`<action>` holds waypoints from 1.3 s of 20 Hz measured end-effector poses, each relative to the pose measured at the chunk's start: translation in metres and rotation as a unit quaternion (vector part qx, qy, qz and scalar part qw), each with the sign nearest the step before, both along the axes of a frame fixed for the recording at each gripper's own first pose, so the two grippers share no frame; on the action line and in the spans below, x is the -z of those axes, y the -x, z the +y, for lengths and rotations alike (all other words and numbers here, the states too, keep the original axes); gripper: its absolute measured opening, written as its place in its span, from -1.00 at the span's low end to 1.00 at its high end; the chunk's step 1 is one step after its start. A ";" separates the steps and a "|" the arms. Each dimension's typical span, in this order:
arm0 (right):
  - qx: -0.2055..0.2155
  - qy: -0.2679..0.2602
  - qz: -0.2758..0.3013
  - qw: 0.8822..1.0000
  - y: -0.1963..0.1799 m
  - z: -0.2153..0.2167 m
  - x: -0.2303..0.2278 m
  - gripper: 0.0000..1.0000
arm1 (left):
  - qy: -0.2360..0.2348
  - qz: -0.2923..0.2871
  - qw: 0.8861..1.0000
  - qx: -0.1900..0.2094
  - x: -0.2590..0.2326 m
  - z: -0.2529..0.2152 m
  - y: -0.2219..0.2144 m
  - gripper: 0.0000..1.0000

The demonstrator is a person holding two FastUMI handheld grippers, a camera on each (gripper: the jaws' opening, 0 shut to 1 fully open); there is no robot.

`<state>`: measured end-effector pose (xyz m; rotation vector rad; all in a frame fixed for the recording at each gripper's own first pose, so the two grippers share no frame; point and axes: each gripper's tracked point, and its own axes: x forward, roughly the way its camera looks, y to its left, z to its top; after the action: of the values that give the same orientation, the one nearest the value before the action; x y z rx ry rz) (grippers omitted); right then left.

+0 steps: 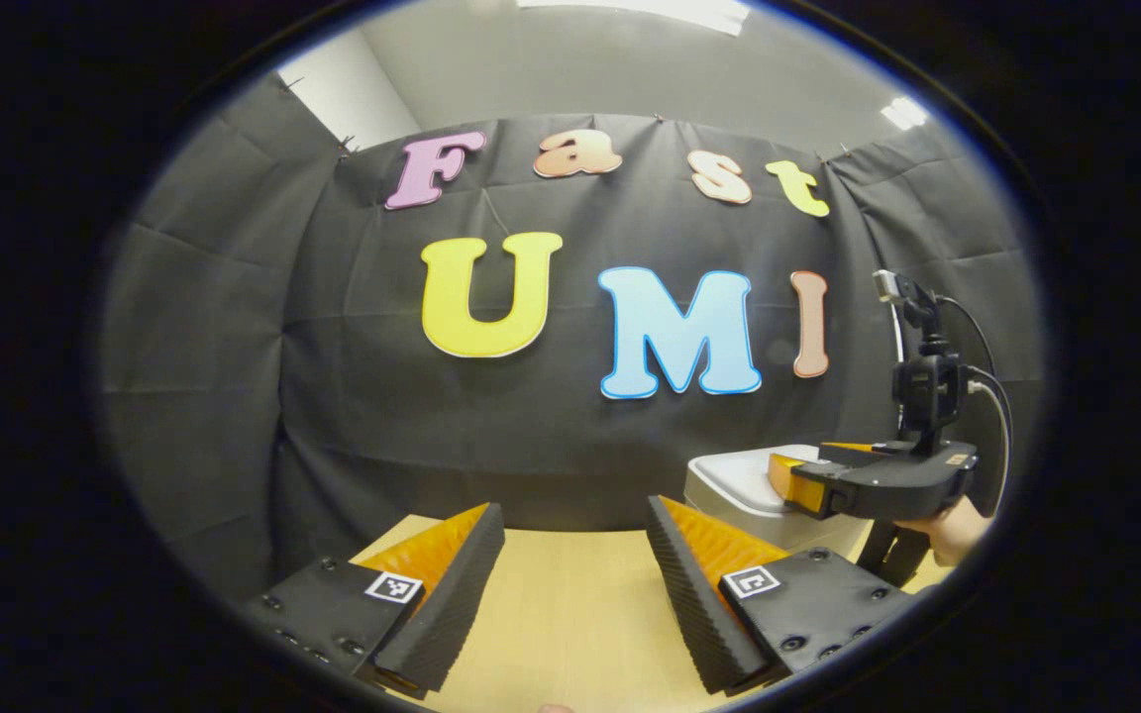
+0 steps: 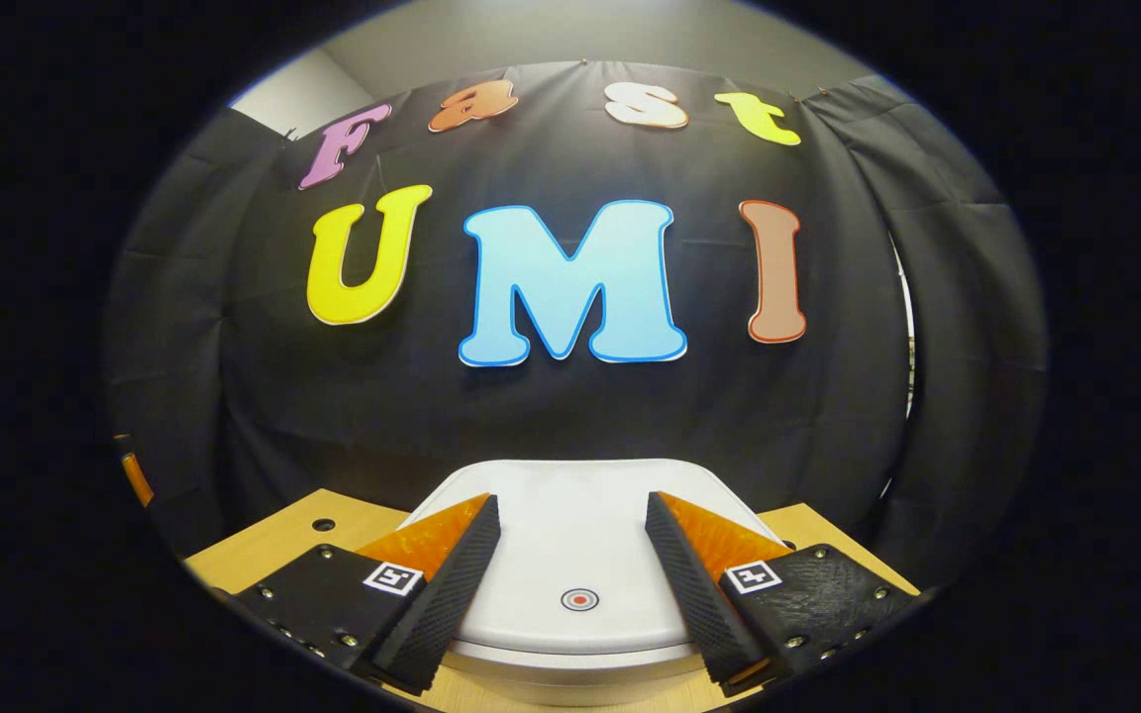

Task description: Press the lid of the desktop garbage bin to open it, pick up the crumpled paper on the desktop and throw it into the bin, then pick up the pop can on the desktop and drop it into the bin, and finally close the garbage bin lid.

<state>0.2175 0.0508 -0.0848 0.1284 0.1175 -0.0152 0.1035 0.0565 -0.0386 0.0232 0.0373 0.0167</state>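
In the left gripper view, the left gripper (image 1: 575, 520) hangs above the pale wooden desktop (image 1: 570, 614) with its jaws spread wide and nothing between them; bare wood fills the gap. Off to the right of its right finger, farther back, stands the white plastic desktop garbage bin (image 1: 744, 485) with its lid down. The right gripper (image 1: 788, 475) reaches over that bin from the right, held by a hand (image 1: 957, 530) at the edge of the view; from this side I cannot tell how far its jaws stand apart.

In the right gripper view, the right gripper (image 2: 572, 515) is poised over the same white bin (image 2: 570, 555), jaws open and empty. The flat white lid (image 2: 570, 515) lies closed, spanning the gap between the two fingers and running on under both. A small red-and-white round press mark (image 2: 579, 598) sits on the lid near its front edge, midway between the fingers. Whether the fingers touch the lid cannot be told. The desktop (image 2: 273, 550) shows left and right beyond the fingers.
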 end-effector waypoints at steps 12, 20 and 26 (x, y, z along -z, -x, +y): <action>0.015 0.009 -0.034 0.999 0.000 -0.004 0.006 0.94 | -0.005 -0.001 1.000 -0.009 -0.007 -0.001 0.007 0.89; 0.018 -0.005 -0.015 1.000 0.001 -0.003 0.001 0.94 | -0.011 -0.014 1.000 -0.024 -0.025 -0.005 0.036 0.92; 0.001 -0.012 -0.002 1.000 0.020 -0.006 0.000 0.94 | -0.022 -0.021 0.999 -0.043 -0.034 -0.017 0.058 0.92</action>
<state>0.1977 0.0451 -0.0847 0.1520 0.1143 -0.0158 0.0458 0.0399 -0.0048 0.0648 -0.0032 0.1035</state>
